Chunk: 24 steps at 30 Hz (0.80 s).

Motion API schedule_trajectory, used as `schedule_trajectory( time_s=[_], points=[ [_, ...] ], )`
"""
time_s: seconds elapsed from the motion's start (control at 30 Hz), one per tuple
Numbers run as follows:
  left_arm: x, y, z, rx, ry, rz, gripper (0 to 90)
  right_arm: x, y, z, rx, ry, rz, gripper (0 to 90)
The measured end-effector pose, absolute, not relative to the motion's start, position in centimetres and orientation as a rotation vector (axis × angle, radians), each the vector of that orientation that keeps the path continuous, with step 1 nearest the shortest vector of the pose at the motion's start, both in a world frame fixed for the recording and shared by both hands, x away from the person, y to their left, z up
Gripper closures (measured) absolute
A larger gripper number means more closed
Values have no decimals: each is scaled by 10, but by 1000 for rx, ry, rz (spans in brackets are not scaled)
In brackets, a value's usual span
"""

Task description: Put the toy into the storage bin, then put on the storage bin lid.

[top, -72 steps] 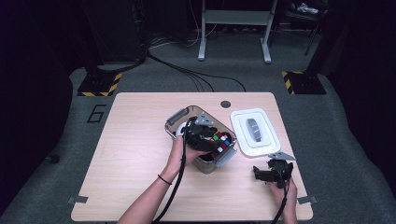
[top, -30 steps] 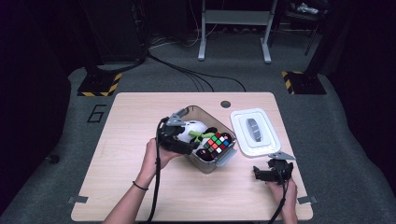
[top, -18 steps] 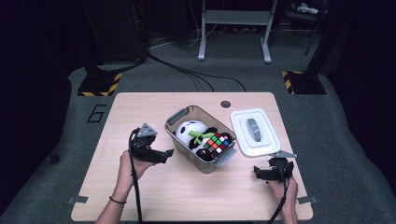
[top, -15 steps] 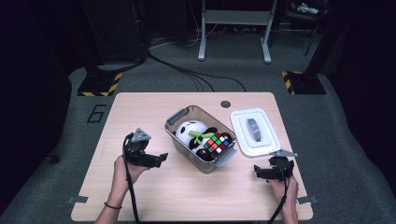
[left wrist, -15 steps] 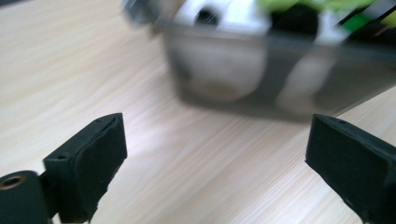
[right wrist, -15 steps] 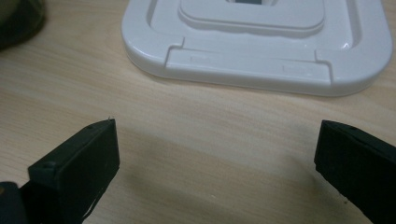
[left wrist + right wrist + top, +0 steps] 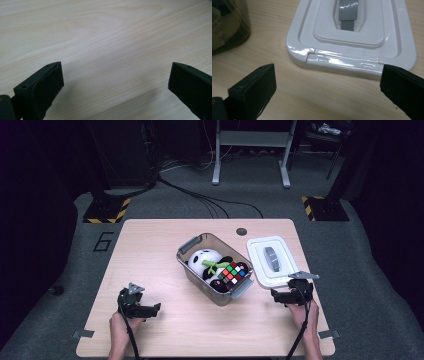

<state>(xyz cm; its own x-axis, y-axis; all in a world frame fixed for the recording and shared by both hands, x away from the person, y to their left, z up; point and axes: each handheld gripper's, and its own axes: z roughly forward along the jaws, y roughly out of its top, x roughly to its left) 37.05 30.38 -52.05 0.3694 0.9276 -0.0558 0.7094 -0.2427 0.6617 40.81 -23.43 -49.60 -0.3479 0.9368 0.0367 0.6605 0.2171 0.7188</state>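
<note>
— What lies ahead of the left gripper (image 7: 116, 82)?

— Bare pale wood: the table (image 7: 107, 37), its grain running from about eight o'clock up toward two o'clock.

— And the jaws?

— Spread wide, one at eight o'clock, the other at four o'clock. They have just been opening, with nothing between them, and a soft shadow on the wood beneath.

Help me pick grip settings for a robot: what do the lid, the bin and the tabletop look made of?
The lid looks like glossy white moulded plastic: bright glints along its rim, with a matte grey handle strip. The bin appears to be clear, smoke-tinted plastic, since the toys show through its wall. The tabletop looks like pale wood or wood-look laminate, matte with fine grain lines; which of the two I cannot tell.
</note>
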Motion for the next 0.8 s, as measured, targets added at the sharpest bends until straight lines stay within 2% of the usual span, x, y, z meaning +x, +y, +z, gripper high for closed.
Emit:
schedule_trajectory(
  time_s=[0.3,0.8],
  points=[
    [373,303,-531,1968,1412,594,0,420,-232,-486,1464,2092,923,0],
    [373,303,-532,1961,1404,595,0,443,-229,-474,1451,2100,918,2]
  ],
)
